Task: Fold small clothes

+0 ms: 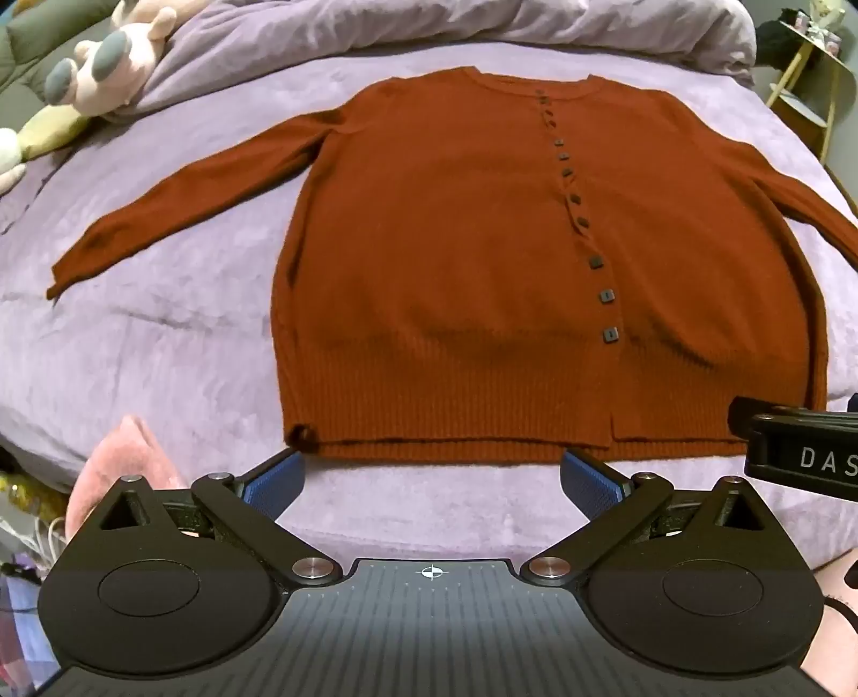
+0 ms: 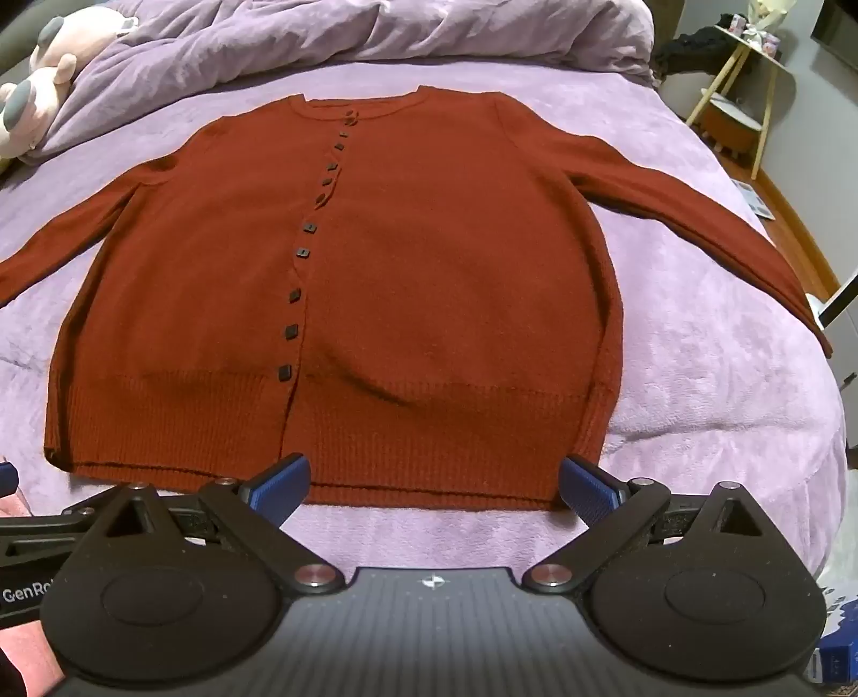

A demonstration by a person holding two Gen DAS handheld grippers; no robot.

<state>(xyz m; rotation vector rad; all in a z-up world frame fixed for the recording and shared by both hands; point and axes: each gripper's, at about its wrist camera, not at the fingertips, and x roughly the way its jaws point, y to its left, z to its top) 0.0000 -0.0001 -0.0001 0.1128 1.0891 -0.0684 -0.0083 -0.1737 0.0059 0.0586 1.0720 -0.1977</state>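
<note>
In the left wrist view, a rust-red knitted cardigan (image 1: 456,268) lay flat and face up on a bed covered with a soft, plush purple blanket (image 1: 161,343). Its hem was a wide ribbed band, and a row of small dark square buttons (image 1: 607,334) ran down the front. Both sleeves were spread out to the sides. A crumpled purple duvet (image 1: 375,32) and a pink plush toy (image 1: 118,69) lay behind the collar. The left gripper (image 1: 431,482) was wide open and held nothing; its blue textured pads (image 1: 273,485) were just in front of the hem, apart from it. Part of the right gripper (image 1: 799,455) was seen at the right edge, near the hem corner.

In the right wrist view, the same cardigan (image 2: 429,279) filled the middle, with its ribbed hem nearest to the camera. The right gripper (image 2: 434,485) was also wide open and empty. Its blue pads (image 2: 587,490) appeared over the edge of the hem, but I cannot tell if they touched the knit. A small side table (image 2: 745,91) with light wooden legs stood beside the bed, at the upper right.
</note>
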